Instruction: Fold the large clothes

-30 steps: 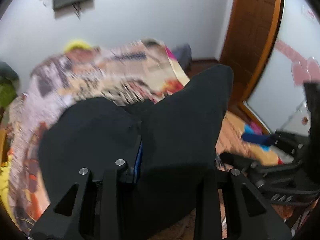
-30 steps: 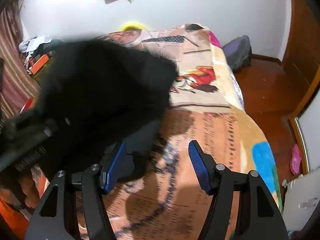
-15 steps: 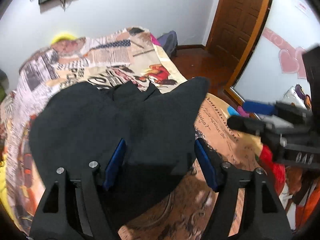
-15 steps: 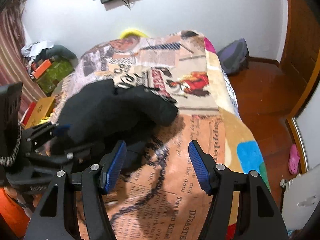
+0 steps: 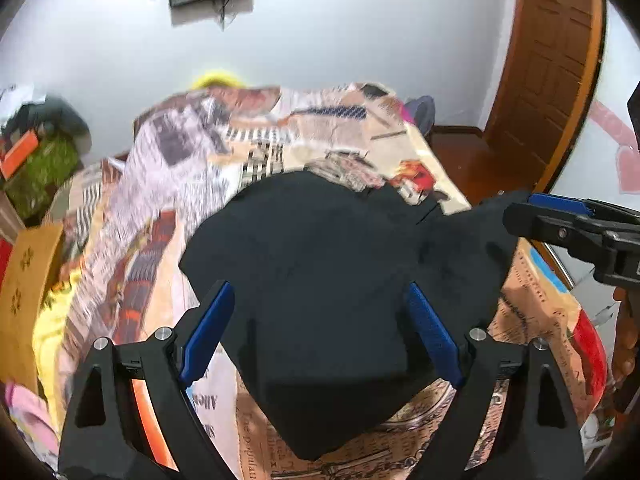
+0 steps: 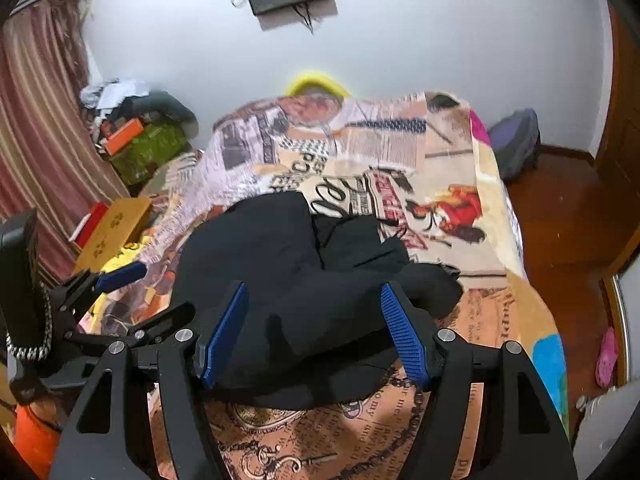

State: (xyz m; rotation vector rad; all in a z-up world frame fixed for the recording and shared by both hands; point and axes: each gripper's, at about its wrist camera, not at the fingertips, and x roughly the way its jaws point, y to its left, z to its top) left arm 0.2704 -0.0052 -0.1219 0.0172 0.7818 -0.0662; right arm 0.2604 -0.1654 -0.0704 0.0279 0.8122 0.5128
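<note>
A large black garment [image 5: 320, 264] lies in a rumpled heap on the bed's printed blanket [image 5: 192, 168]; it also shows in the right wrist view [image 6: 288, 272]. My left gripper [image 5: 320, 332] is open, its blue pads spread over the near part of the garment, holding nothing. My right gripper [image 6: 312, 336] is open above the garment's near edge, empty. The right gripper also shows at the right edge of the left wrist view [image 5: 568, 228], by a raised fold of the garment. The left gripper shows at the left of the right wrist view [image 6: 116, 276].
The bed's right edge drops to a wooden floor [image 6: 568, 216] with a dark bag [image 6: 516, 148] by the wall. Boxes and clutter [image 6: 132, 144] and a striped curtain [image 6: 36, 120] stand left of the bed. A wooden door [image 5: 548, 72] is at the right.
My left gripper let go of the garment and opened. The garment dropped from a raised position onto the bed. Both grippers moved back over its near edge.
</note>
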